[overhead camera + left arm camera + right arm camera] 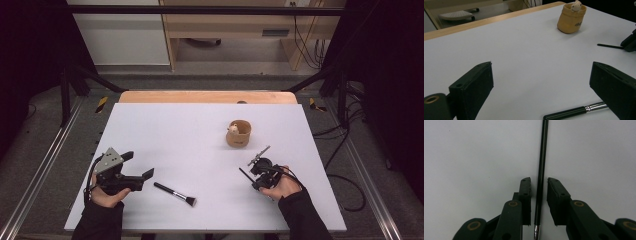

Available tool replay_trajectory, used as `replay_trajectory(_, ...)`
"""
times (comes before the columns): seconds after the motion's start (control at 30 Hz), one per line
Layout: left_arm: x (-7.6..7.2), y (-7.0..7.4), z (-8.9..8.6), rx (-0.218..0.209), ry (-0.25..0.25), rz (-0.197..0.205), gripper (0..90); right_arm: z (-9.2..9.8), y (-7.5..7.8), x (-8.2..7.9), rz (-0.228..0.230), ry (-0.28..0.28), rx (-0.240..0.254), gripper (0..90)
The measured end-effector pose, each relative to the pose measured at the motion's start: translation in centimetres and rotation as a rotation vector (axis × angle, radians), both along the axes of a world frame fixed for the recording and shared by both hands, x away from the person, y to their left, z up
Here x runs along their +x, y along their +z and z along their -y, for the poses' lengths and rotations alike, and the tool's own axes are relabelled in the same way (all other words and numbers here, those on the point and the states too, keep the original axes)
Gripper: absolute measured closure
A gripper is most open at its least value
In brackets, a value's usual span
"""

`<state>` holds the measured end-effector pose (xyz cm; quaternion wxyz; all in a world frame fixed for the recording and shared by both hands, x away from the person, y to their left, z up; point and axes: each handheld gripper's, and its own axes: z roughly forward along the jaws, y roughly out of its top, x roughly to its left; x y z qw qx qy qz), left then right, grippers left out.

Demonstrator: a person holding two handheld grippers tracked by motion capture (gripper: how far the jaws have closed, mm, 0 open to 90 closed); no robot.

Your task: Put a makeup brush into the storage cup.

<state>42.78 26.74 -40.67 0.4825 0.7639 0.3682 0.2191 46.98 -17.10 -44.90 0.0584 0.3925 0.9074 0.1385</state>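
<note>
The right gripper [539, 195] has a thin black brush handle [541, 170] between its nearly closed jaws, though whether the pads press it is hard to tell, and the handle's lower end is cut off. The left gripper [541, 87] stands released, jaws wide; a second brush [175, 194] lies just beside its right jaw, bristles hidden there. Beyond the jaws stands one tan cup [239, 133] with a small pale thing inside.

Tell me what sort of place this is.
Probably a lab set up for recording: a white table boxed in by a black metal frame, loose cables on the floor, and a handheld gripper in use.
</note>
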Motion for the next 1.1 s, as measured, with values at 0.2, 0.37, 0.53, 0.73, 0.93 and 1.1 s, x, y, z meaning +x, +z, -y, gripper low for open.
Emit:
replay_trajectory(0.2,0.0,0.0,0.0,0.000,-0.001,0.001,4.5,-0.2,0.0,-0.1,0.002,0.009,-0.012,80.7)
replay_trajectory(0.37,0.0,0.0,0.1,0.004,-0.002,-0.002,4.5,-0.4,0.0,-0.1,-0.001,0.024,-0.019,85.1)
replay_trajectory(0.53,-0.1,0.0,0.2,0.003,-0.007,0.000,4.5,-0.4,0.0,0.0,-0.014,0.003,-0.011,85.8)
replay_trajectory(0.73,-0.1,0.1,0.2,0.004,-0.007,0.002,4.6,-0.1,0.1,0.1,-0.023,-0.003,0.008,85.9)
replay_trajectory(0.93,0.0,0.1,0.6,0.002,-0.019,-0.004,4.7,0.3,1.4,0.0,0.020,0.007,0.073,85.9)
replay_trajectory(1.1,-0.2,0.2,1.1,0.005,-0.032,0.002,4.7,0.3,3.1,0.0,0.051,0.020,0.145,85.8)
